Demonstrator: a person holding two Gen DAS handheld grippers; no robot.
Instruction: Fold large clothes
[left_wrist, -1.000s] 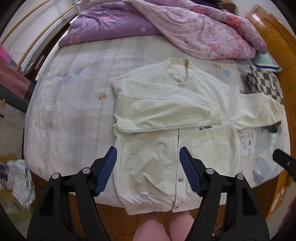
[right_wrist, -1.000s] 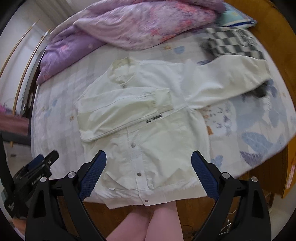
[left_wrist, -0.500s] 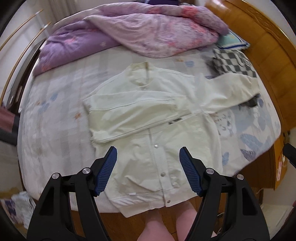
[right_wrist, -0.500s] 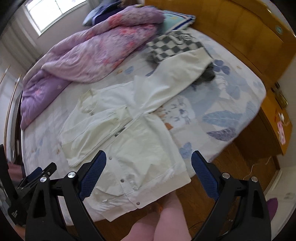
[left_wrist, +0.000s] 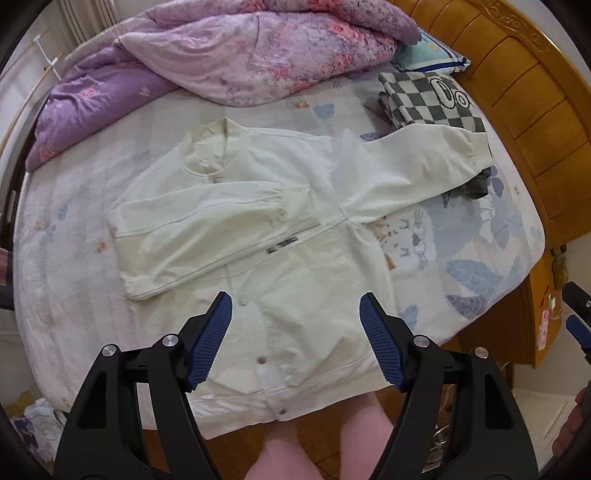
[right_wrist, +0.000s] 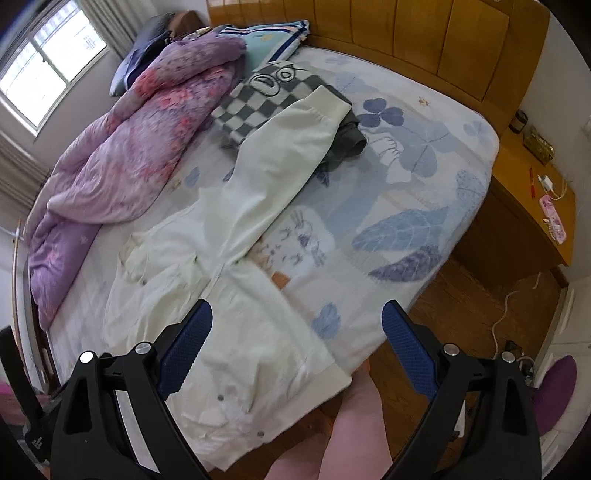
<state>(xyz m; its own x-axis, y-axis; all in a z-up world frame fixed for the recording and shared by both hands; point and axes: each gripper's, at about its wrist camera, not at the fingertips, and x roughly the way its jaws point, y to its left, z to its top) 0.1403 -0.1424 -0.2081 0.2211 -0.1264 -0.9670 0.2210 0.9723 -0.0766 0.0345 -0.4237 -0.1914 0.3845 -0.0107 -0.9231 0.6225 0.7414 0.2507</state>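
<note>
A cream snap-front jacket (left_wrist: 295, 266) (right_wrist: 229, 332) lies flat on the bed, collar away from me. One sleeve is folded across its chest (left_wrist: 207, 218). The other sleeve (left_wrist: 413, 166) (right_wrist: 284, 155) stretches out to the right, its cuff resting on a dark garment. My left gripper (left_wrist: 295, 306) hovers open above the jacket's lower front, nothing between its blue pads. My right gripper (right_wrist: 295, 314) hovers open above the jacket's right hem and the bed edge, also empty.
A purple floral quilt (left_wrist: 229, 48) is heaped at the far side. A checkered folded garment (left_wrist: 424, 99) (right_wrist: 258, 99) and a pillow (right_wrist: 273, 40) sit near the wooden headboard (right_wrist: 406, 37). A nightstand (right_wrist: 528, 192) stands right of the bed. The person's legs (left_wrist: 325, 446) are at the bed's near edge.
Both grippers have swung to the right over the bed, so the jacket slid left in view and the outstretched sleeve, headboard and nightstand came into sight. Neither gripper took hold of anything.
</note>
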